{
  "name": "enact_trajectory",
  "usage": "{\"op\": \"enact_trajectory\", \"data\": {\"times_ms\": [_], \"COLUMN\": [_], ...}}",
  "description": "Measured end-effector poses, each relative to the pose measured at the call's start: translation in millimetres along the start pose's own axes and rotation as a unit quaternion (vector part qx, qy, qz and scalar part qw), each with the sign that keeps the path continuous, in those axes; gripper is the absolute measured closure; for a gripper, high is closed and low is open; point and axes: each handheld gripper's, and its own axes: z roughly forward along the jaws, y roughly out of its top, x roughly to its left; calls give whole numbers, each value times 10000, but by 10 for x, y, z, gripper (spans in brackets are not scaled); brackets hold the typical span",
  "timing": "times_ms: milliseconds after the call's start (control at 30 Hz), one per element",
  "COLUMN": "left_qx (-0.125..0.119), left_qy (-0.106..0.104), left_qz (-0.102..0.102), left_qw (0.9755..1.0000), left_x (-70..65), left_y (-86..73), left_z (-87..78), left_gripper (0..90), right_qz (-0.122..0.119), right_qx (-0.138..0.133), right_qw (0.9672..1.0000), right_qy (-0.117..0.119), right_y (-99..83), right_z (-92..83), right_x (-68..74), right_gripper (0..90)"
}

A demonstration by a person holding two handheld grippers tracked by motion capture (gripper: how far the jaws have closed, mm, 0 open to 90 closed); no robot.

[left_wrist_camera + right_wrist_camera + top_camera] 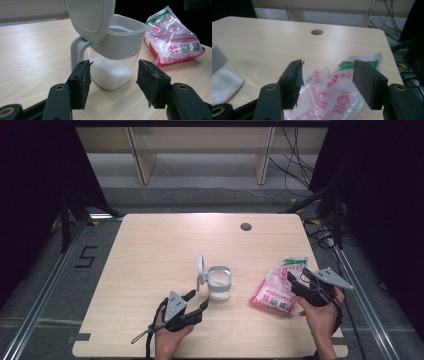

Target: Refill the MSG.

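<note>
A clear plastic container [219, 282] with a grey rim and an upright flipped-open lid stands mid-table, partly filled with white granules. My left gripper [198, 300] is just short of it on the near side. In the left gripper view the container [113, 50] stands beyond the gripper [113, 80], whose jaws are spread with nothing between them. A pink, white and green plastic bag [275, 287] lies flat to the right. My right gripper [299, 279] hovers at its right edge. In the right gripper view the bag [329, 92] lies under the gripper [327, 80], pads apart and not pressing it.
The light wooden table [165, 245] has a round cable hole [245, 226] near its far edge. Cables [300, 170] lie on the floor at the far right. Dark frame posts stand at both sides. The container's edge [222, 75] is at the left of the right gripper view.
</note>
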Motion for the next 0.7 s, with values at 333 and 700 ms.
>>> {"op": "enact_trajectory", "data": {"times_ms": [333, 700], "left_qx": [23, -1], "left_qy": [129, 449], "left_qz": [4, 76], "left_qw": [9999, 9990], "left_x": [86, 200], "left_y": [55, 137], "left_z": [-50, -92], "left_gripper": [444, 446], "right_qz": [-273, -513], "right_qx": [182, 391], "right_qw": [9975, 9926], "right_qy": [621, 1024], "right_y": [-72, -130], "right_z": [60, 73], "right_x": [206, 343], "right_gripper": [413, 369]}}
